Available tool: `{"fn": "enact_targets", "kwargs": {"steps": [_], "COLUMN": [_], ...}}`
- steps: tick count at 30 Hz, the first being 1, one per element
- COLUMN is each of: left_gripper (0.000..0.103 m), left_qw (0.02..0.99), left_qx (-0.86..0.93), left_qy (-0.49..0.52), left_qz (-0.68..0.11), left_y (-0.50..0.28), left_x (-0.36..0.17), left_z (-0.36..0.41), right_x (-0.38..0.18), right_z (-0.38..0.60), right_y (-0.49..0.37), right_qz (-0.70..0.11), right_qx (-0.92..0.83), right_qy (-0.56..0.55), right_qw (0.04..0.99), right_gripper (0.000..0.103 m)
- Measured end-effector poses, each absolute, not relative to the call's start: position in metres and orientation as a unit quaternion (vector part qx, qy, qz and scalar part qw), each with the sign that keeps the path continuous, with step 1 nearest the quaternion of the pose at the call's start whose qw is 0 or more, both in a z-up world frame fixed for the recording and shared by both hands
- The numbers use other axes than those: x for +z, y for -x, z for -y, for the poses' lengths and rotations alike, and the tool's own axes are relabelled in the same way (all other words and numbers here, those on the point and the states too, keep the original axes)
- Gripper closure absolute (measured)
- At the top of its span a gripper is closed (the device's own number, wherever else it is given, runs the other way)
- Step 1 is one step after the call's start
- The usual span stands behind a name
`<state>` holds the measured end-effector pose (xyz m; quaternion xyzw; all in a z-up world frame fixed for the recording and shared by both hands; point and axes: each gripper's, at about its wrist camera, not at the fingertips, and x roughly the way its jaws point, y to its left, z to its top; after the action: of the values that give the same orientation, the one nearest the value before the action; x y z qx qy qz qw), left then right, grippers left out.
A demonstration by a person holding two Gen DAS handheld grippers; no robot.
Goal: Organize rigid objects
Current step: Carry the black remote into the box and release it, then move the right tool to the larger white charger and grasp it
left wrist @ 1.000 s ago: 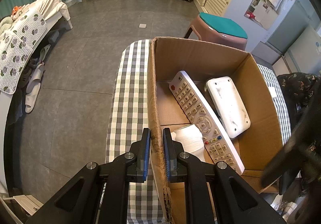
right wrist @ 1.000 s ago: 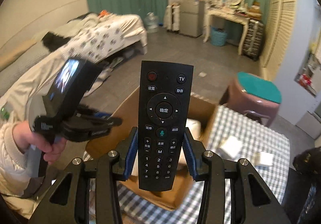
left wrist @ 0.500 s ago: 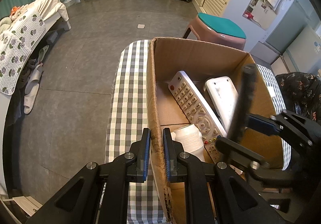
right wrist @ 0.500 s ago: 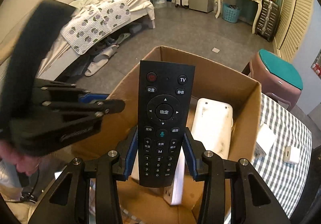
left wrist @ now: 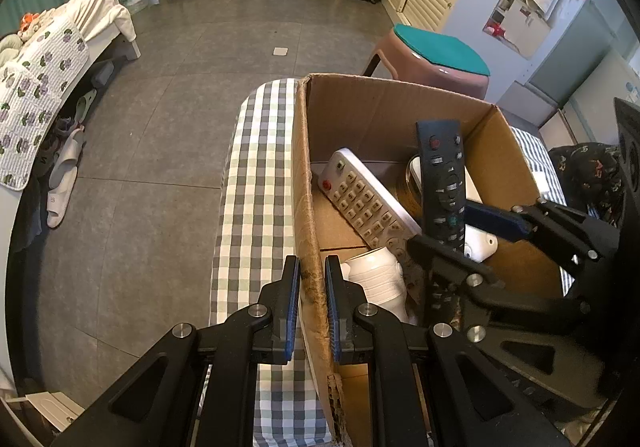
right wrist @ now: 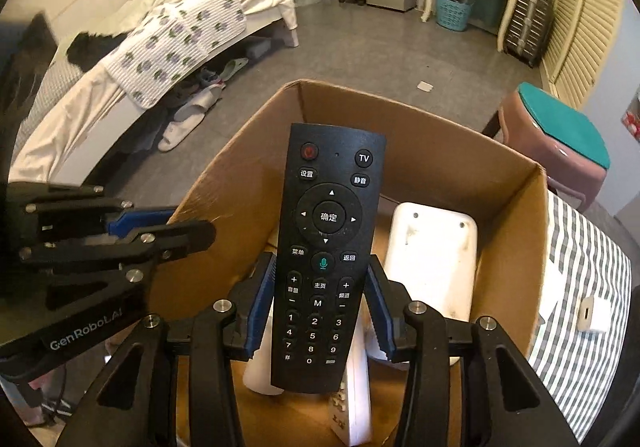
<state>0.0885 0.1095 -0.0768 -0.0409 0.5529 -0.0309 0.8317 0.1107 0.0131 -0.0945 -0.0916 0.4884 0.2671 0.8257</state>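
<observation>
Right gripper (right wrist: pixel 320 311) pads clamp the black TV remote (right wrist: pixel 328 247) above the open cardboard box (right wrist: pixel 460 151); I'd lower it beside the long white remote (left wrist: pixel 368 207) before releasing, left gripper (left wrist: pixel 310 311) pinching the wall.

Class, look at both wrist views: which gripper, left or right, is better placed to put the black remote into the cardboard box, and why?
Right. The right gripper holds the black remote between its fingers, over the open cardboard box. The left gripper is clamped on the box's side wall, steadying it.

Both wrist views steeply down, close, sharing cardboard box (left wrist: pixel 400 107)
</observation>
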Motion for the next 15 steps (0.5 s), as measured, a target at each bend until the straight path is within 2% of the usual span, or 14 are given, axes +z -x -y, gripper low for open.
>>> {"fn": "enact_targets", "kwargs": {"steps": [4,7,9,11,15], "left_gripper": [0.091,0.091,0.091,0.091,0.091], "left_qw": [0.832,0.831,0.831,0.831,0.831], "left_qx": [-0.028,-0.027,-0.025,-0.024,-0.019], "left_qy": [0.043,0.047,0.048,0.048,0.047], "left_qz": [-0.553,-0.553,-0.554,-0.554,-0.554], "left_y": [-0.088,-0.088,-0.088,-0.088,-0.088], "left_x": [-0.077,-0.078,-0.078,-0.077,-0.077], "left_z": [-0.111,-0.112,-0.112,-0.113,-0.112], "right_x": [-0.087,-0.078,-0.071,-0.06,-0.037], "right_z": [-0.002,0.006,0.014,0.024,0.045], "right_y": [-0.109,-0.107,-0.105,-0.101,-0.092], "right_qz": [-0.479,-0.472,-0.464,-0.452,-0.425], "right_qx": [0.256,0.252,0.253,0.251,0.242], "right_qy": [0.084,0.074,0.067,0.063,0.057], "right_qw": [0.835,0.841,0.846,0.853,0.87], "right_gripper": [0.046,0.041,0.034,0.022,0.014]}}
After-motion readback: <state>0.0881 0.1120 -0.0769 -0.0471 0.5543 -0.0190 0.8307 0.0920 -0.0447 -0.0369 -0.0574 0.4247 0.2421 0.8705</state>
